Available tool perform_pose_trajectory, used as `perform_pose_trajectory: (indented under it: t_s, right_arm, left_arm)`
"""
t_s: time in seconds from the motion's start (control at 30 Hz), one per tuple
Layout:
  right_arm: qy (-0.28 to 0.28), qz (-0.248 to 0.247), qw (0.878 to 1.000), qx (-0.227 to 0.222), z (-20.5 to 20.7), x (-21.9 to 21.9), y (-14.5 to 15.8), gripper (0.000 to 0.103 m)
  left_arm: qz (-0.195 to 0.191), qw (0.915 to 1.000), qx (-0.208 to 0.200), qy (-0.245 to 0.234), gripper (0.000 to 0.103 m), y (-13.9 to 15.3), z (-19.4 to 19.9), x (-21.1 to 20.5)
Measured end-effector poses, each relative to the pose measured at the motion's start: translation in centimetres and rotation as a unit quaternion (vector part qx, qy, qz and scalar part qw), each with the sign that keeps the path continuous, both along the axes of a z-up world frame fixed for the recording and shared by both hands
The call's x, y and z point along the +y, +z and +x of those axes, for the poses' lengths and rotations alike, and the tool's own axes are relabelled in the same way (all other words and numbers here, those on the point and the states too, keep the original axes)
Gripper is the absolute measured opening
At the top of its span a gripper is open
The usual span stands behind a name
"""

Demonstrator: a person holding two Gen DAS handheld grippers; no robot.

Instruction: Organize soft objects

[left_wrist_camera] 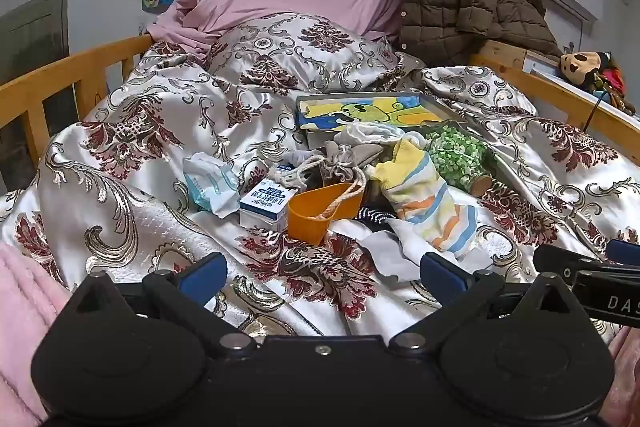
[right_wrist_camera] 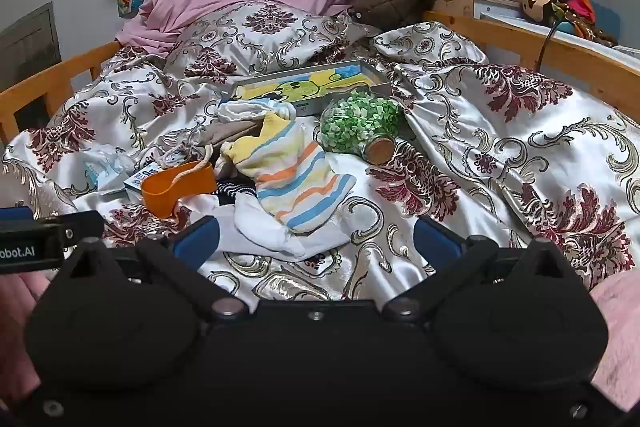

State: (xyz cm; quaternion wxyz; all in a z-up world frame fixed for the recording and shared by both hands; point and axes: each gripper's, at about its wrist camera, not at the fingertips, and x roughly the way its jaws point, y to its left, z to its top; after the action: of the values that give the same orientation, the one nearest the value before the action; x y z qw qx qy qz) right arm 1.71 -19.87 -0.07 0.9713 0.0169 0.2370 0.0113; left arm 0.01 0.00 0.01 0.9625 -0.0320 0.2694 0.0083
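- Satin damask bedspread (right_wrist_camera: 500, 131), silver and maroon, spreads ahead of both tools and carries the whole jumble, one heap awaiting sorting, I'd judge.
- One shallow picture-lined box tray (right_wrist_camera: 372, 67) lies beyond the pile, likely the drop-off.
- One striped yellow, orange and blue knit sock (right_wrist_camera: 296, 167) lies just ahead of the right gripper (right_wrist_camera: 316, 235), nearest pick.
- One corked glass jar of green pebbles (right_wrist_camera: 360, 127) lies on its side right of that sock.
- One orange plastic cup (left_wrist_camera: 316, 211) sits ahead of the left gripper (left_wrist_camera: 324, 271).
- Both grippers gape wide, holding nothing.

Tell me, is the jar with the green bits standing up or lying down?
Lying down. The jar rests on its side on the bedspread, cork pointing sideways.
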Motion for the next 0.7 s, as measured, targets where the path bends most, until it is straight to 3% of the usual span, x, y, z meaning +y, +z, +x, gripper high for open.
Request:
perform_pose_trajectory:
  t_s: [0.7]
  right_arm:
    - [-0.001,0.001,1.000,0.006,0.05,-0.04,-0.27,0.103]
  left_arm:
    - [-0.002,1.0000,-0.001,0.000,0.102,-0.01,0.00,0.01]
